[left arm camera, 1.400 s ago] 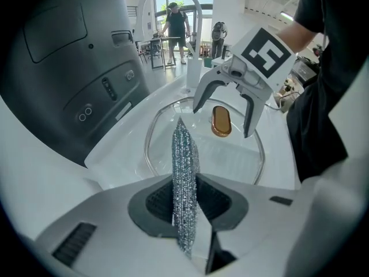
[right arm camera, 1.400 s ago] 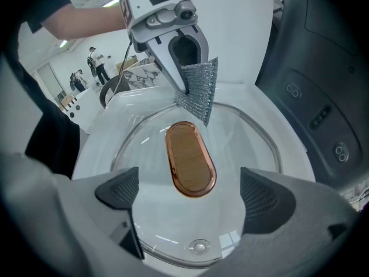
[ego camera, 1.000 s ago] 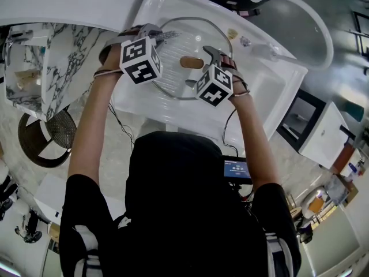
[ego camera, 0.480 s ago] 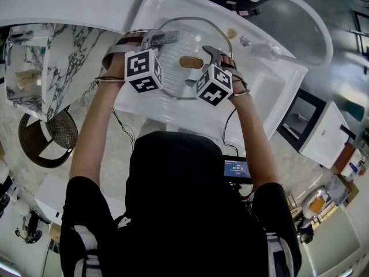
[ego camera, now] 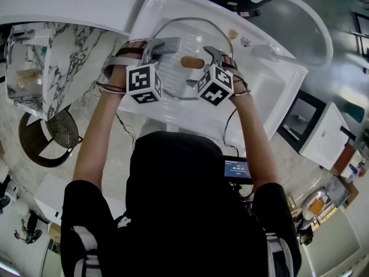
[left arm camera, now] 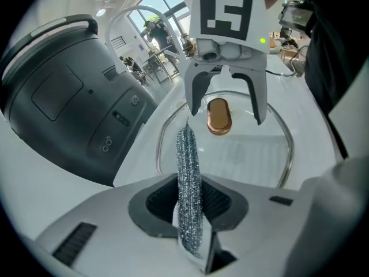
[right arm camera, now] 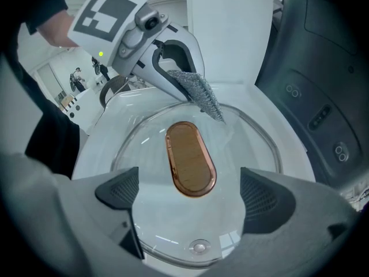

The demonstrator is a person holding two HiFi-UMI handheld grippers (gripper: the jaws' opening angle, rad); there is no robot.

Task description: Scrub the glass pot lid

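The round glass pot lid [ego camera: 173,77] lies flat in a white sink [ego camera: 271,91], with its oval copper-brown handle [ego camera: 192,62] facing up. My left gripper [ego camera: 154,45] is shut on a silvery mesh scrubber [ego camera: 168,44] whose free end rests on the lid's left part. In the left gripper view the scrubber [left arm camera: 188,172] sticks out between the jaws of the left gripper [left arm camera: 190,212] toward the handle [left arm camera: 219,117]. My right gripper [ego camera: 200,68] stands open over the lid's near side. In the right gripper view the right gripper [right arm camera: 190,195] has its pads [right arm camera: 118,189] wide apart, with the handle [right arm camera: 190,157] ahead.
A curved white faucet [ego camera: 300,10] arches over the sink's far right. A dark grey appliance [left arm camera: 63,97] stands close beside the sink. A marble counter [ego camera: 57,56] lies to the left and a wicker stool [ego camera: 46,140] below it. The lid has a small vent stud [right arm camera: 199,247].
My left gripper has drawn back toward the person and a little right, dragging the scrubber across the lid's left part. The right gripper and the lid have stayed put.
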